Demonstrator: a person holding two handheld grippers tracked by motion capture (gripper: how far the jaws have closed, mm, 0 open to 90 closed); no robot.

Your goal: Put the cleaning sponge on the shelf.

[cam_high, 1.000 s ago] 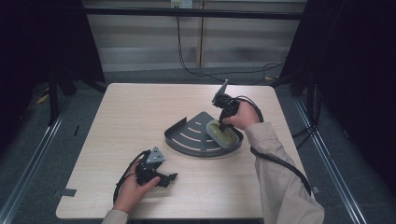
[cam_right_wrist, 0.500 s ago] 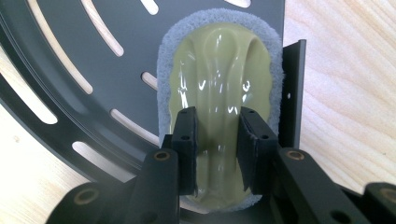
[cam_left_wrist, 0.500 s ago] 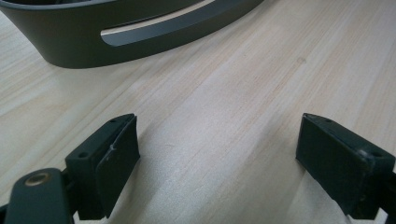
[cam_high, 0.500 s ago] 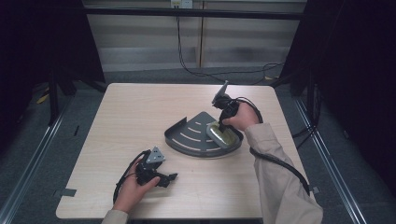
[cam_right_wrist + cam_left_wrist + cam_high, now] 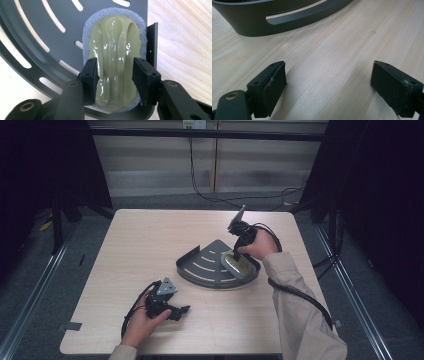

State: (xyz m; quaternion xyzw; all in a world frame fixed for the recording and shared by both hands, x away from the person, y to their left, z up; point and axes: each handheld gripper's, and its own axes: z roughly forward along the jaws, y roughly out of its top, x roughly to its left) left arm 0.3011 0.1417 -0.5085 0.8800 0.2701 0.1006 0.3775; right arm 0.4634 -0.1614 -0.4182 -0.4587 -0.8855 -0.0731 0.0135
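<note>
Right gripper [image 5: 113, 82] is clamped on the glossy green handle of a scrubbing pad [image 5: 115, 60], which sits in the grey slotted tray [image 5: 200, 270] near its 3 o'clock edge. Left gripper [image 5: 328, 87] rests on the table [image 5: 140, 240] at the tray's 8 o'clock, jaws wide apart, holding nothing. Risk: the slick handle may slip, or dragging the pad may shift the unheld tray.

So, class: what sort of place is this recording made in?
Probably a lab recording station: a bare wooden table ringed by dark curtains, cables on the floor, and a hand-held gripper on a scrubber.
</note>
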